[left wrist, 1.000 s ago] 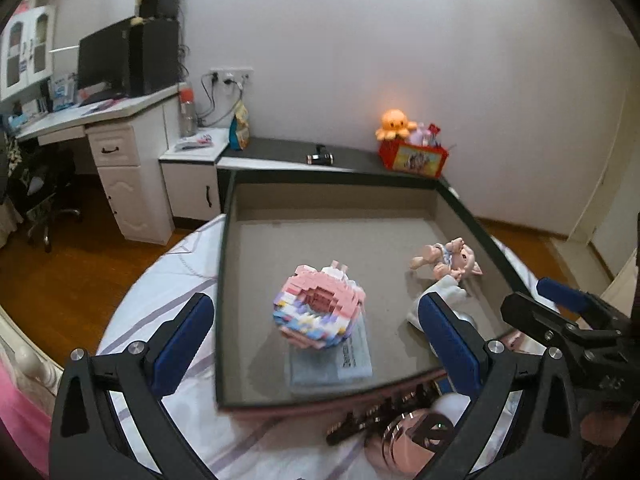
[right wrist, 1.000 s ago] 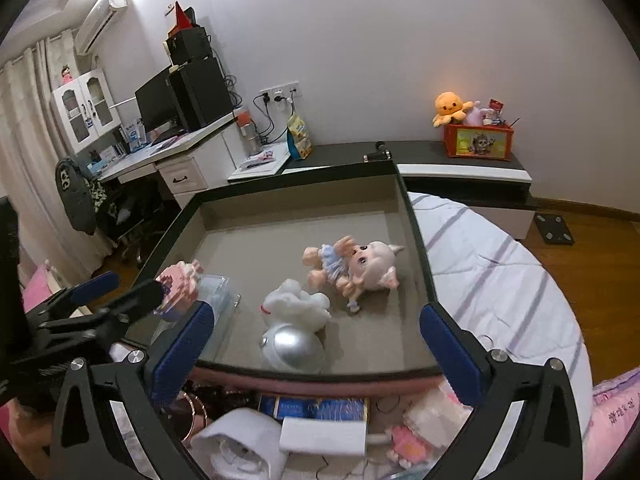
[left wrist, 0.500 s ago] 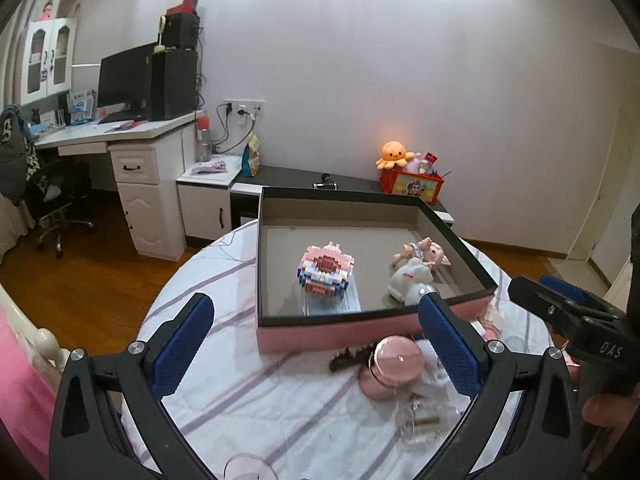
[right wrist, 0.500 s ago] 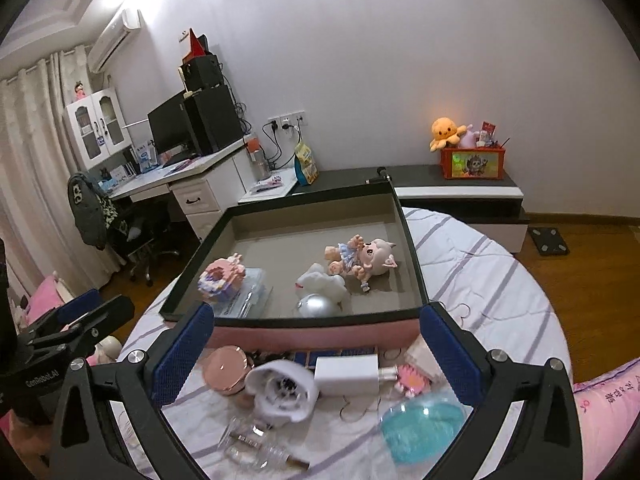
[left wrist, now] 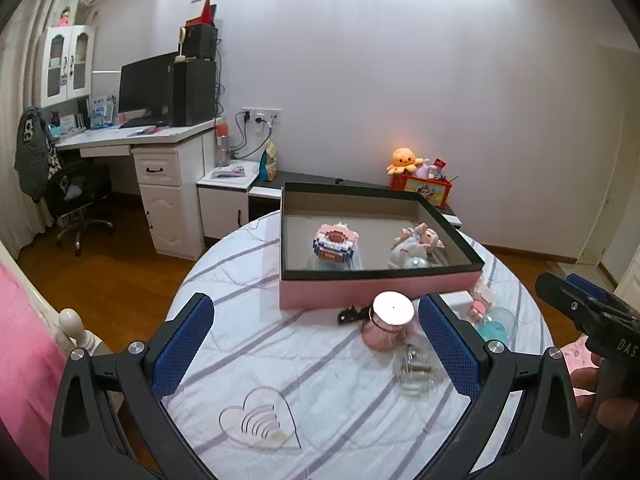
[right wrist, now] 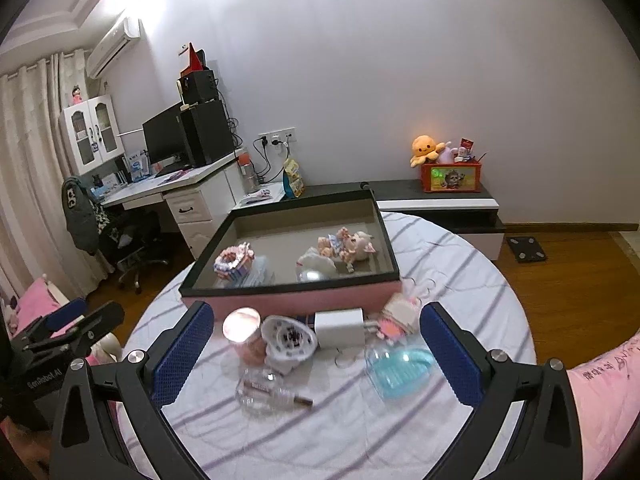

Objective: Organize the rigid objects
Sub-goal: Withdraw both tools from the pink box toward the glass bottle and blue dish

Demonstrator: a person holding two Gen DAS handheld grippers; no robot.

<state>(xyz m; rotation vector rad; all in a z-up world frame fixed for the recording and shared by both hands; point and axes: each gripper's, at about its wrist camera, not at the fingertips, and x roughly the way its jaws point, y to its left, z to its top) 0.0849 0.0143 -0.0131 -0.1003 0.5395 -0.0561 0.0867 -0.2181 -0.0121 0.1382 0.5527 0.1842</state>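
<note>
A pink box [left wrist: 380,286] [right wrist: 280,304] with a black rim sits on the round striped table [left wrist: 280,364]. Inside lie a pastel brick model [left wrist: 335,242] [right wrist: 234,260], a pink doll [left wrist: 424,236] [right wrist: 352,242] and a white toy [right wrist: 316,260]. In front of the box are a pink round tin [left wrist: 388,322] [right wrist: 242,334], a white charger [right wrist: 340,326], a glass bottle [right wrist: 266,394], a blue clear shell [right wrist: 398,368] and a clear heart plate [left wrist: 260,426]. My left gripper [left wrist: 316,360] and my right gripper [right wrist: 316,360] both hang open and empty above the table's near side.
A white desk with a monitor [left wrist: 148,92] and an office chair [left wrist: 76,200] stand at the left. A low black shelf carries an orange plush and a red toy box [right wrist: 450,174]. Pink bedding [right wrist: 600,400] borders the table.
Both grippers have pulled back and up from the box. The box looks smaller now, and the loose items on the table in front of it have come into view.
</note>
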